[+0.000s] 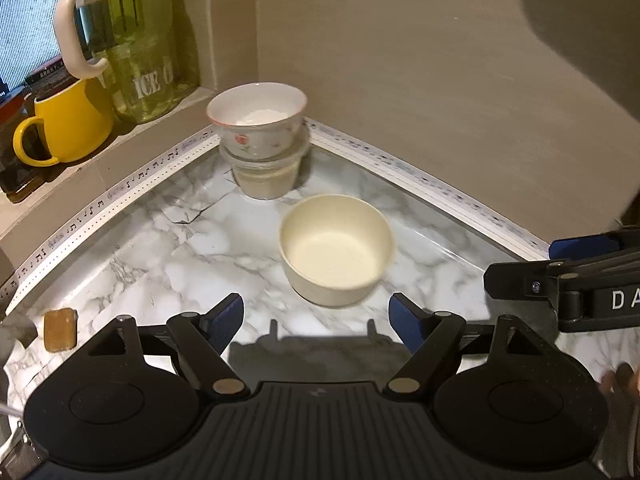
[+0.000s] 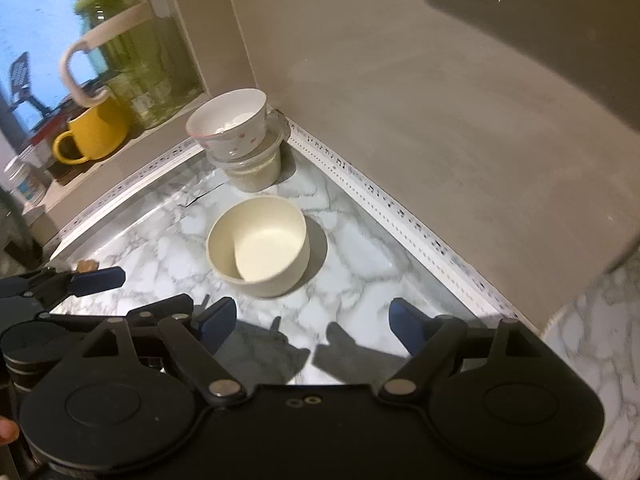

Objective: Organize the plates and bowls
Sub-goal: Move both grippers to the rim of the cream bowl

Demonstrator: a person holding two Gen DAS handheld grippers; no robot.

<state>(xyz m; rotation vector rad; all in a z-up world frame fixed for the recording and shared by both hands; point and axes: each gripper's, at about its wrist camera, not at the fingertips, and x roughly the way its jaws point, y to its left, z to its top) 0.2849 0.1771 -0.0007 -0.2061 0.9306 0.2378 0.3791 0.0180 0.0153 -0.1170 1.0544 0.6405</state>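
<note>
The marble-patterned counter (image 1: 168,264) fills a corner between two beige walls (image 1: 400,60), its back edges lined with a white trim strip (image 1: 132,184) printed with small music notes. On the window ledge to the left stands a green glass jar (image 1: 140,60) with a cream carry handle and white lettering; what it holds cannot be made out. Just beside it sits a yellow mug (image 1: 68,124), its inside hidden.

In the corner itself, a white bowl with small red flowers (image 1: 258,124) rests on top of a clear container (image 1: 266,178), which seems to hold something pale and grainy. The flowered bowl shows only white inside. In front of this stack, a little apart from it, a cream bowl (image 1: 336,248) stands upright and empty on the bare counter.

Open marble lies all round the cream bowl, widest to its left, where a crack marks the surface. A small brown block (image 1: 60,329) lies near the left edge.

The left gripper (image 1: 316,318) hangs short of the cream bowl with its blue pads spread and nothing between them. The right gripper (image 2: 312,320) is likewise spread wide and empty, with the left gripper just beside it.
</note>
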